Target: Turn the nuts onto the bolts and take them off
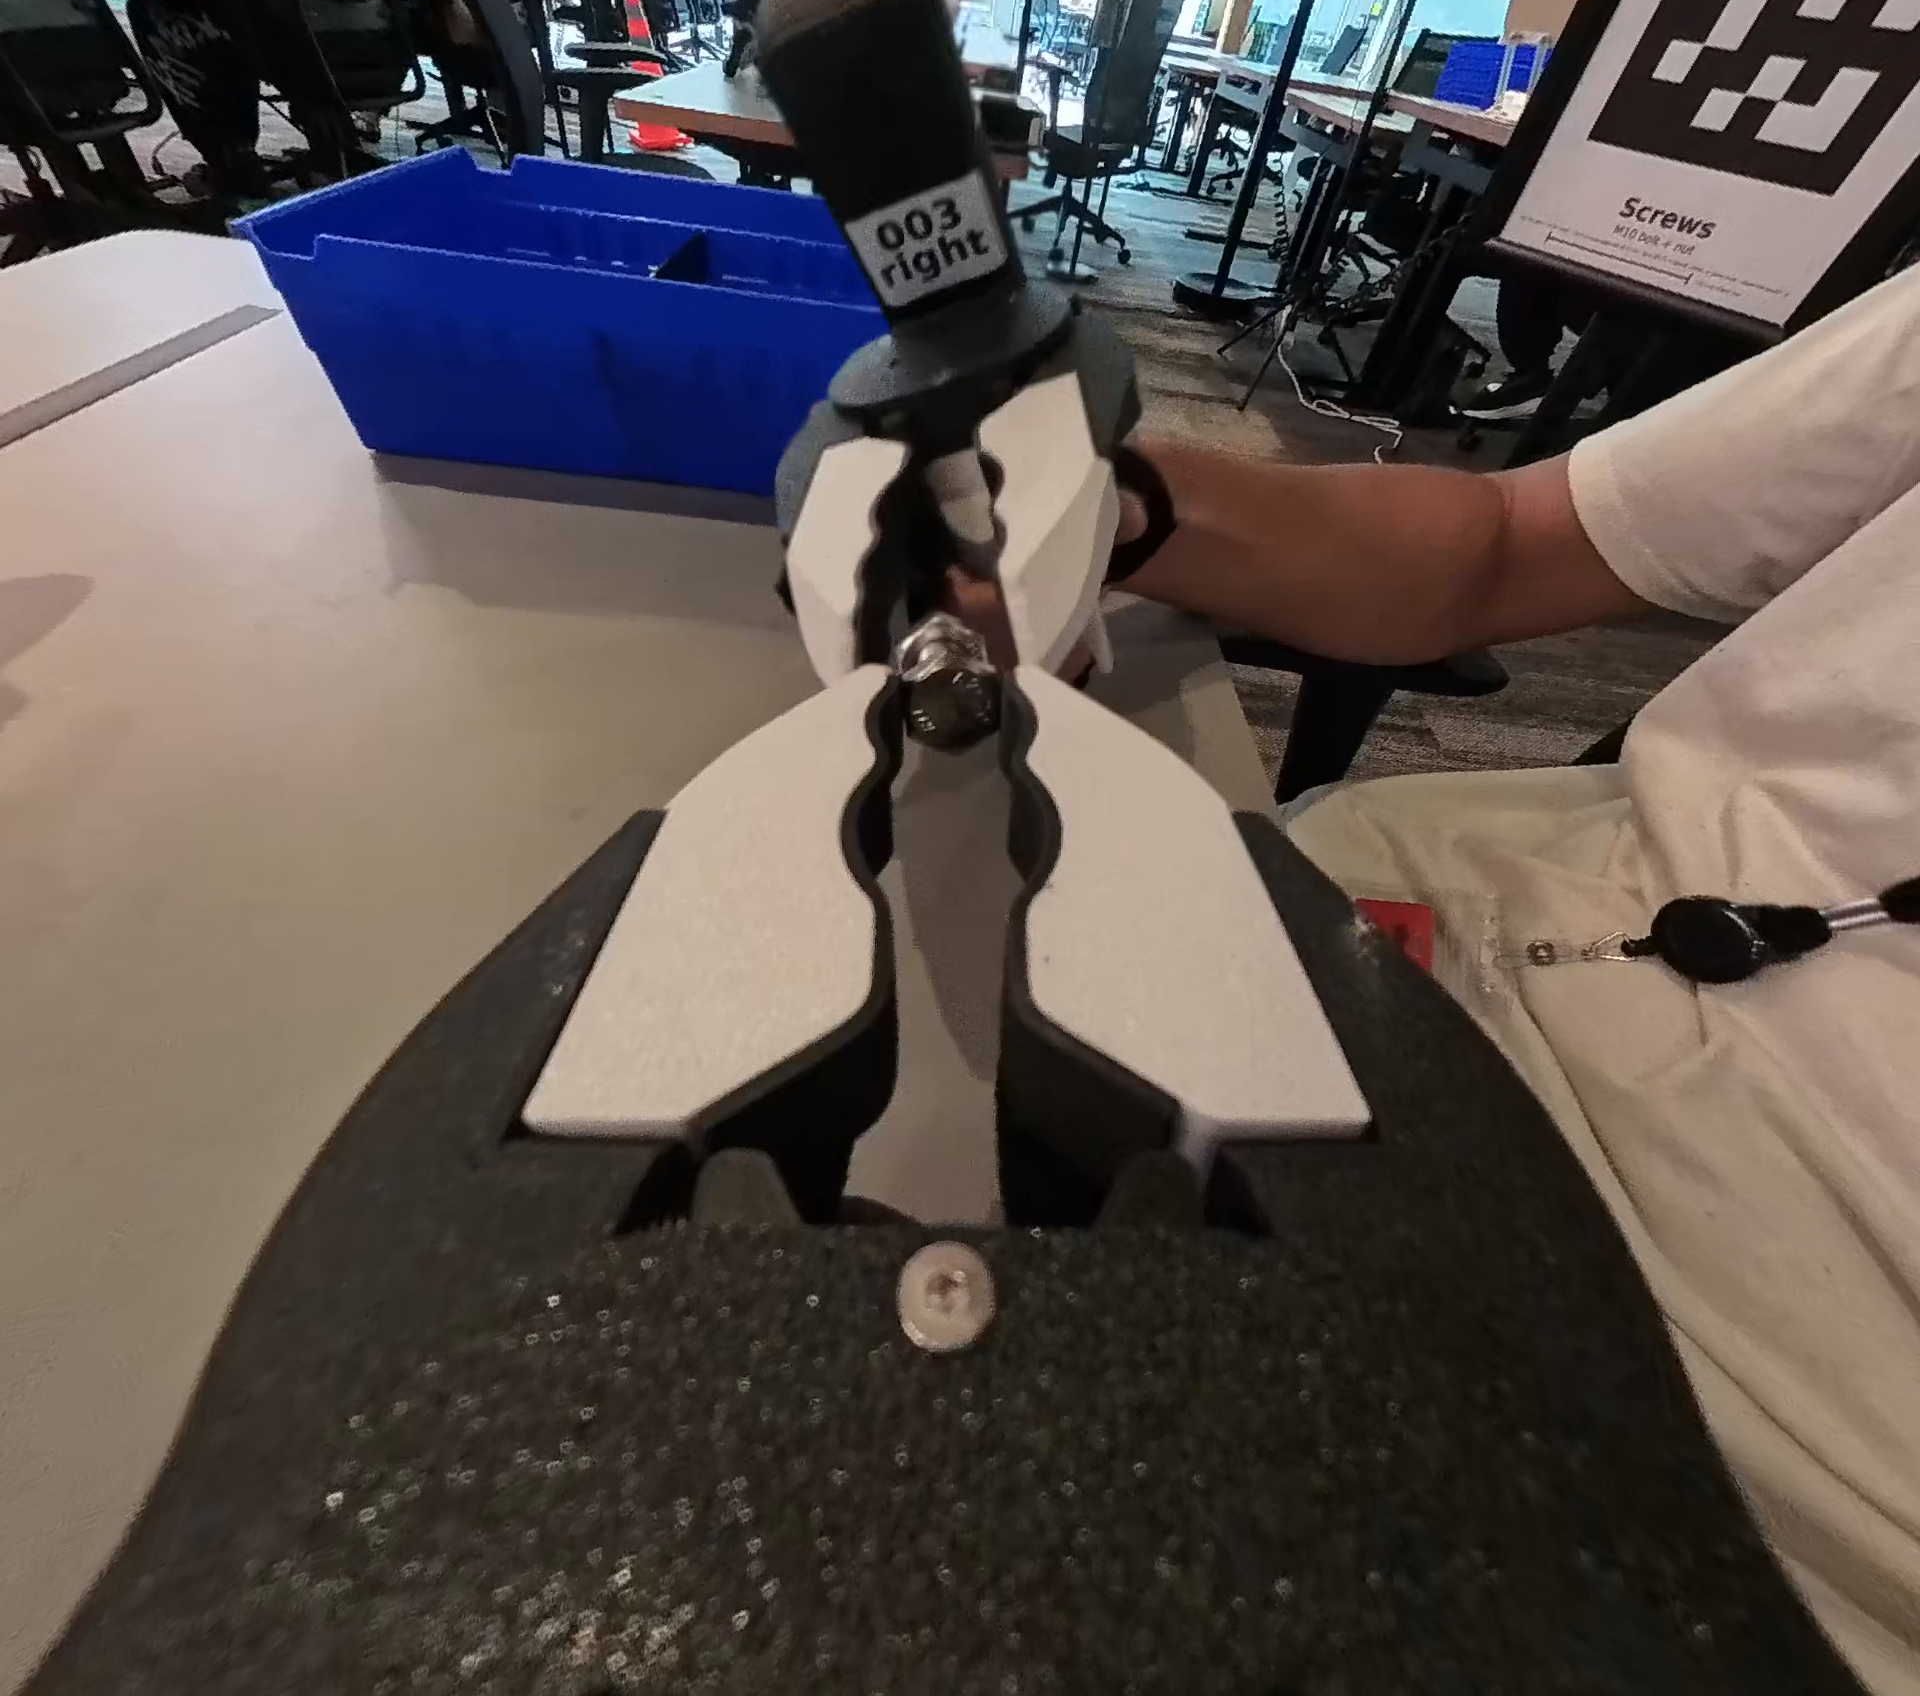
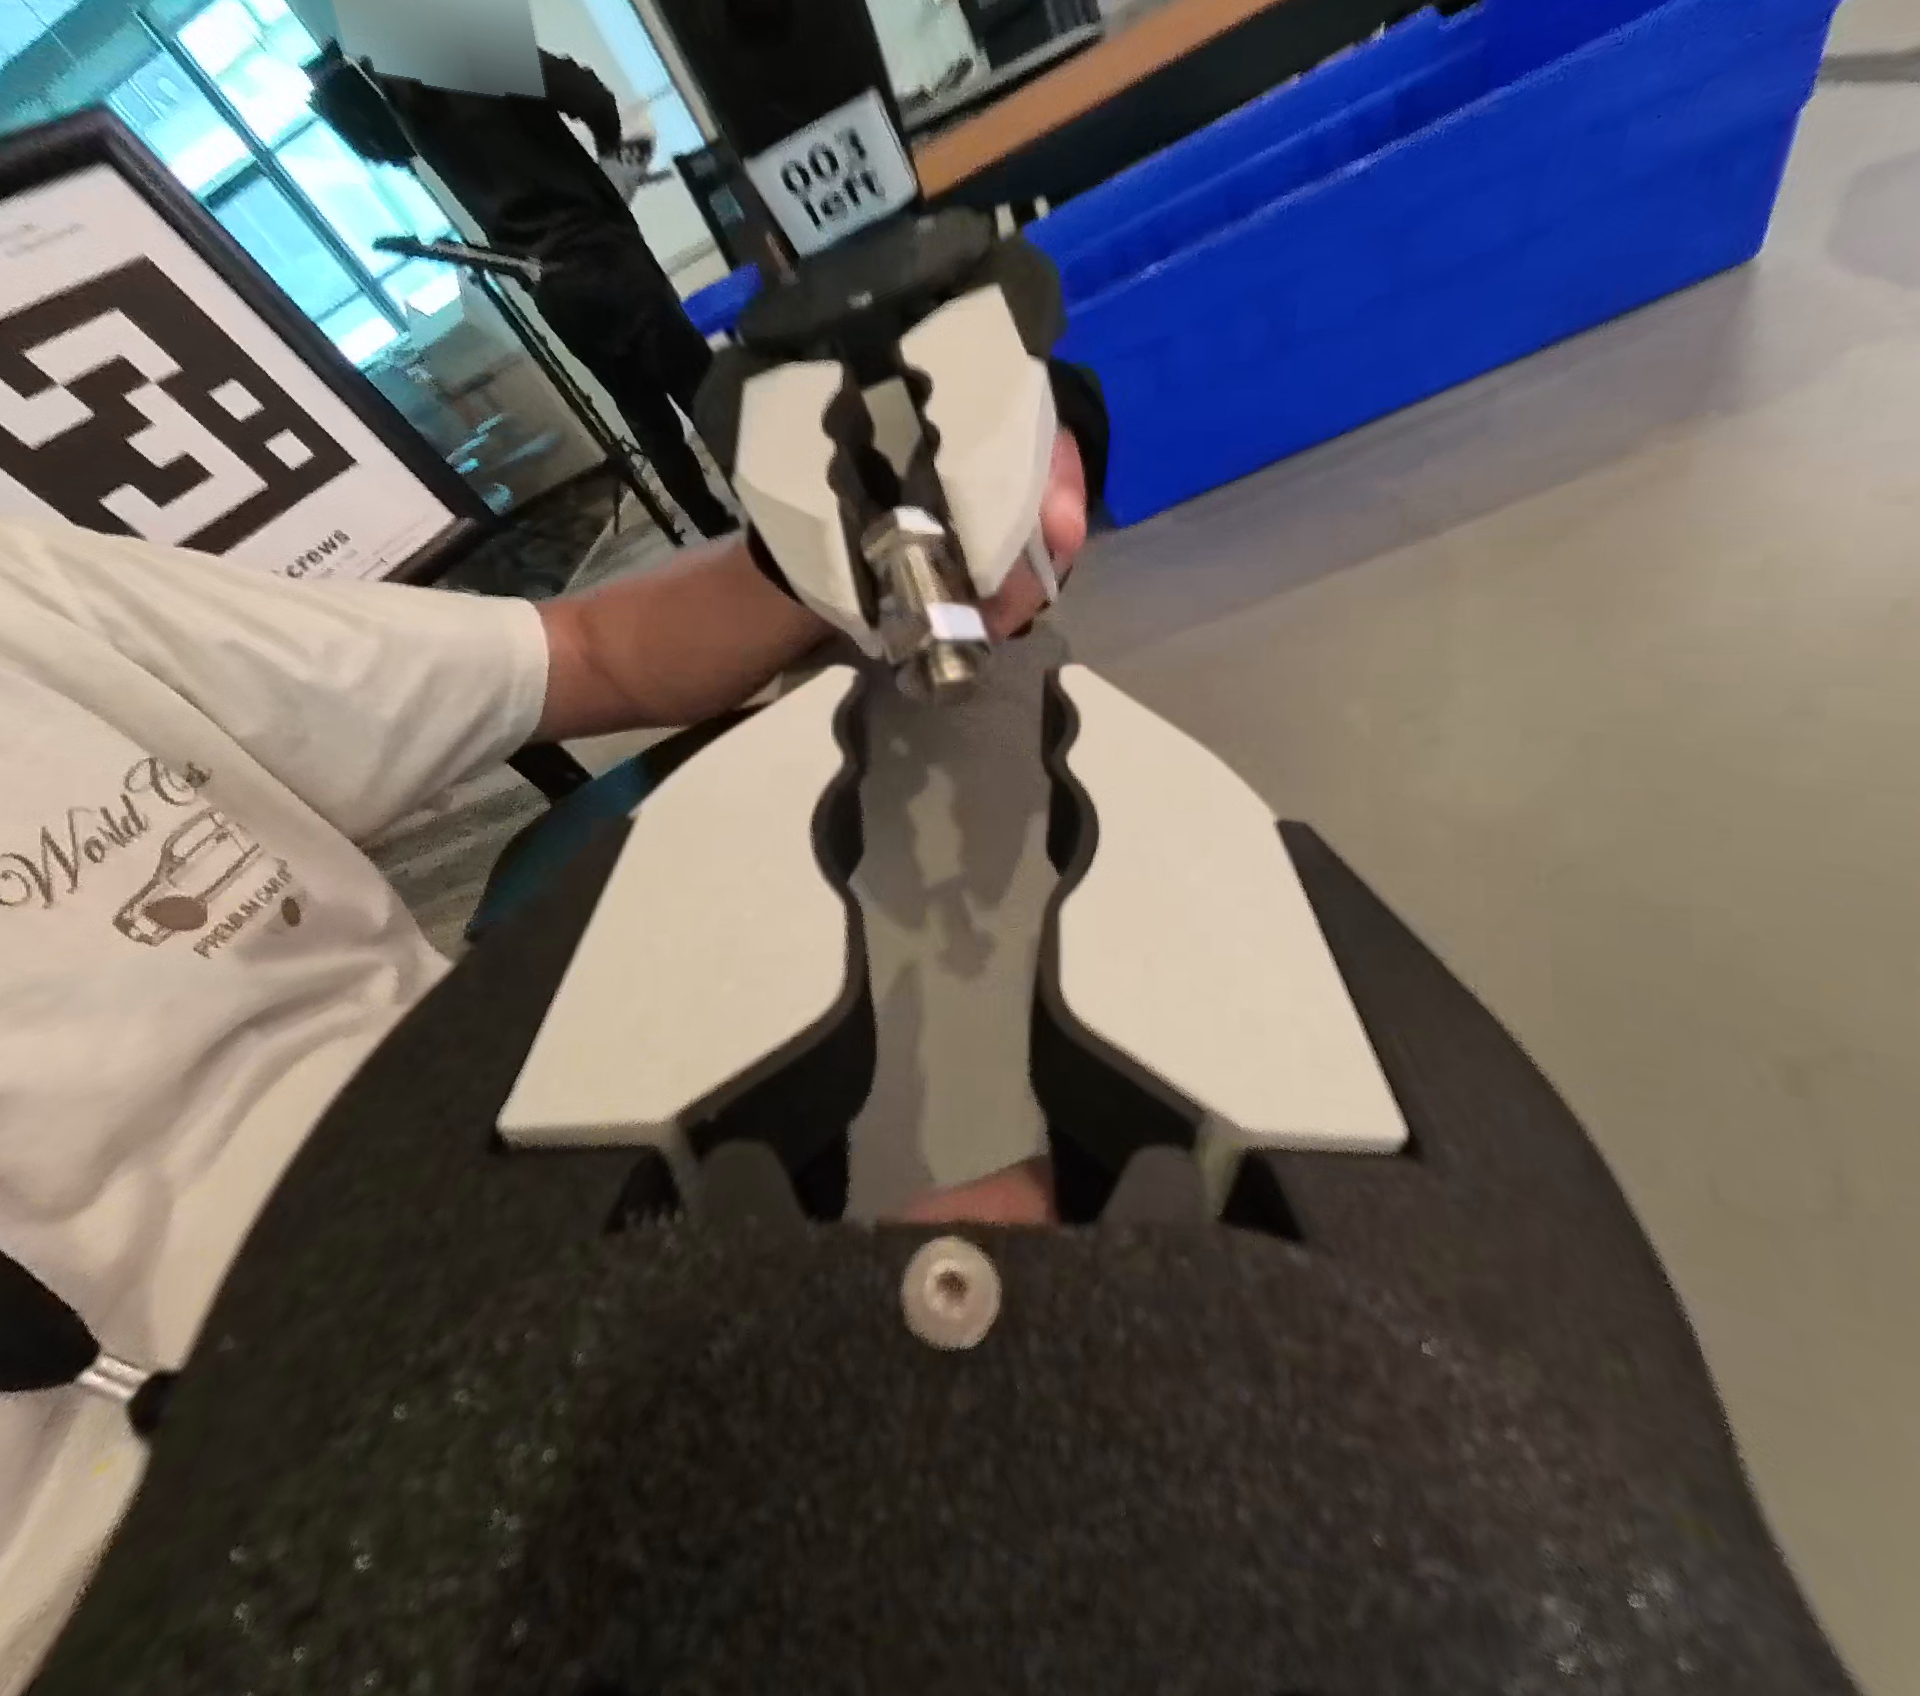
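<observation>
Grey table (image 1: 260, 711), blue bin (image 1: 540, 337)

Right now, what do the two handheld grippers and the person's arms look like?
Both match: the left gripper and right gripper each have a black, speckled, rounded body, a silver screw at its centre, and two flat white fingers with wavy black inner edges forming the jaws. Each carries a black camera on top bearing a white label. The person wears a white short-sleeved T-shirt with a printed design.

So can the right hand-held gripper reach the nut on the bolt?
Probably yes: the nut sits on the bolt just ahead of the right hand-held gripper, jaws apart, nothing between. The left hand-held gripper holds the bolt pointing at it.
</observation>
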A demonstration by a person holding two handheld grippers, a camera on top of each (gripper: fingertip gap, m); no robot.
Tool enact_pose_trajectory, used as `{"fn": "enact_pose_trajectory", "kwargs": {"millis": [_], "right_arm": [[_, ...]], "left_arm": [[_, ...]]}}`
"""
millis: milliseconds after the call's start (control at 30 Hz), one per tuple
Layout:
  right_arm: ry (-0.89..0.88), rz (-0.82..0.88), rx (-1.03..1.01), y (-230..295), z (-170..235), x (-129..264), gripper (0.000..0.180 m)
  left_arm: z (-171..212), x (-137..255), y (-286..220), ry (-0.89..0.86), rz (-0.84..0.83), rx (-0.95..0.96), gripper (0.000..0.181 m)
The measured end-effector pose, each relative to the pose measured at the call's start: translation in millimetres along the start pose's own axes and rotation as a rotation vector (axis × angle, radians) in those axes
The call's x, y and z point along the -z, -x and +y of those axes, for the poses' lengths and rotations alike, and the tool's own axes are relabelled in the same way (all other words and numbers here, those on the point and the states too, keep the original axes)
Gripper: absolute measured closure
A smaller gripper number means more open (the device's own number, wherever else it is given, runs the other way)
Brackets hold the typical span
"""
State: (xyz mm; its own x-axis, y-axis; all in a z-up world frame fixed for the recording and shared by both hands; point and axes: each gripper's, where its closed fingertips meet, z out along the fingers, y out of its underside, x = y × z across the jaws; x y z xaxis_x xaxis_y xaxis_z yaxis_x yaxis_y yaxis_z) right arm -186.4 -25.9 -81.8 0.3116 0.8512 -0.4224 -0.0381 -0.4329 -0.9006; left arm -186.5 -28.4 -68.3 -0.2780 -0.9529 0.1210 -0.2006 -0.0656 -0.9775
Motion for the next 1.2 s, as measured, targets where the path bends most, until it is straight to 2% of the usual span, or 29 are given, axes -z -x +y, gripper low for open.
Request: {"fn": "enact_pose_trajectory", "kwargs": {"millis": [100,133,267,367,467,567,667,733,833,900,1033,1200], "right_arm": [[0.003,-0.033,0.012,7,-2,-5,0.148],[-0.014,-0.036,0.02,10,-7,-5,0.142],[-0.075,-0.035,0.047,14,-21,6,0.149],[-0.045,-0.005,-0.004,-1,-8,5,0.149],[-0.039,-0.085,-0.047,10,-4,-5,0.148],[-0.118,-0.118,-0.034,20,-22,-4,0.143],[-0.25,-0.158,-0.061,21,-42,14,0.152],[-0.222,-0.138,-0.09,13,-34,15,0.15],[-0.146,-0.215,-0.152,22,-16,1,0.143],[-0.176,-0.236,-0.138,29,-24,-2,0.137],[-0.308,-0.233,-0.127,28,-47,15,0.146],[-0.192,-0.218,-0.165,24,-23,-2,0.142]], "left_arm": [[1,0,0,0.001,0.002,0.007,0.163],[1,1,1,0.001,-0.001,0.007,0.163],[-2,3,2,-0.007,-0.009,0.004,0.163],[-5,4,-2,-0.028,0.011,0.009,0.163],[-7,4,-3,-0.043,0.022,0.02,0.163],[-9,4,-3,-0.055,0.03,0.031,0.163],[-7,4,-2,-0.046,0.017,0.026,0.164],[-9,5,-4,-0.063,0.035,0.038,0.163],[-14,6,-5,-0.087,0.046,0.045,0.164],[-16,8,-5,-0.097,0.049,0.044,0.163],[-17,10,-4,-0.097,0.032,0.031,0.164],[-20,12,-4,-0.115,0.043,0.044,0.164]]}}
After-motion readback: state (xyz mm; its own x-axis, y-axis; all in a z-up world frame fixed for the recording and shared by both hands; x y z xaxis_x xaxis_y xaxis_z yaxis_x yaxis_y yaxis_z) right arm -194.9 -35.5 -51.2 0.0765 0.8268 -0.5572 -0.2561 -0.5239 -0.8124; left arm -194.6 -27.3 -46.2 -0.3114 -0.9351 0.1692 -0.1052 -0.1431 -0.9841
